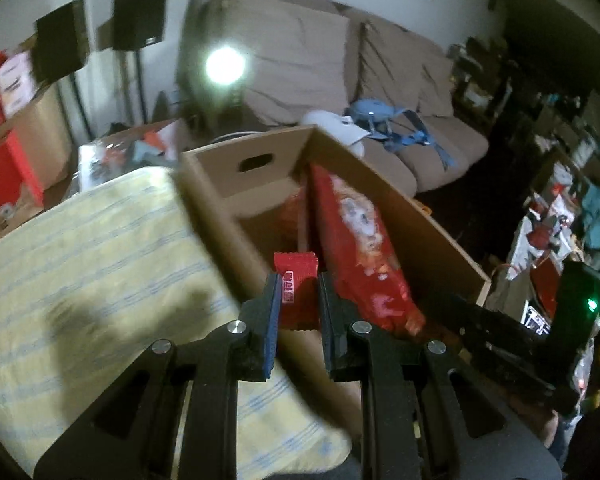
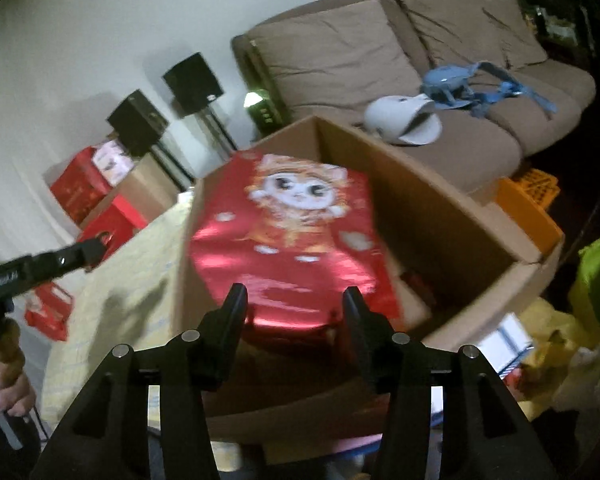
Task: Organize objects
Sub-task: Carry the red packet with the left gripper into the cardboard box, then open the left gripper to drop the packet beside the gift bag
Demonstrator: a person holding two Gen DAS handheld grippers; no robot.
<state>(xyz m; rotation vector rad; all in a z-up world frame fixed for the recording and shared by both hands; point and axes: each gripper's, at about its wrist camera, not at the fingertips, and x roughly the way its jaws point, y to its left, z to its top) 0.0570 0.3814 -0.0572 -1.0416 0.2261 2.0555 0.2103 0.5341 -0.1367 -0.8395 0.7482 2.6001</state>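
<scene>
I see a yellow striped cloth [image 1: 80, 264] nearest, one cardboard box [image 1: 432, 224] on it, a brown sofa [image 2: 380, 52] and two black speakers [image 2: 192, 80] beyond. My left gripper [image 1: 298, 292] pinches one small red packet [image 1: 296, 280]. My right gripper [image 2: 296, 300] stands half-open over the big red bag [image 2: 296, 220] in the box, gripping nothing.

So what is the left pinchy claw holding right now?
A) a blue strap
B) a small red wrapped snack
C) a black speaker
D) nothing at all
B: in the left wrist view the left gripper has its two black fingers pressed on either side of a small red packet, held over the near edge of the cardboard box.
</scene>
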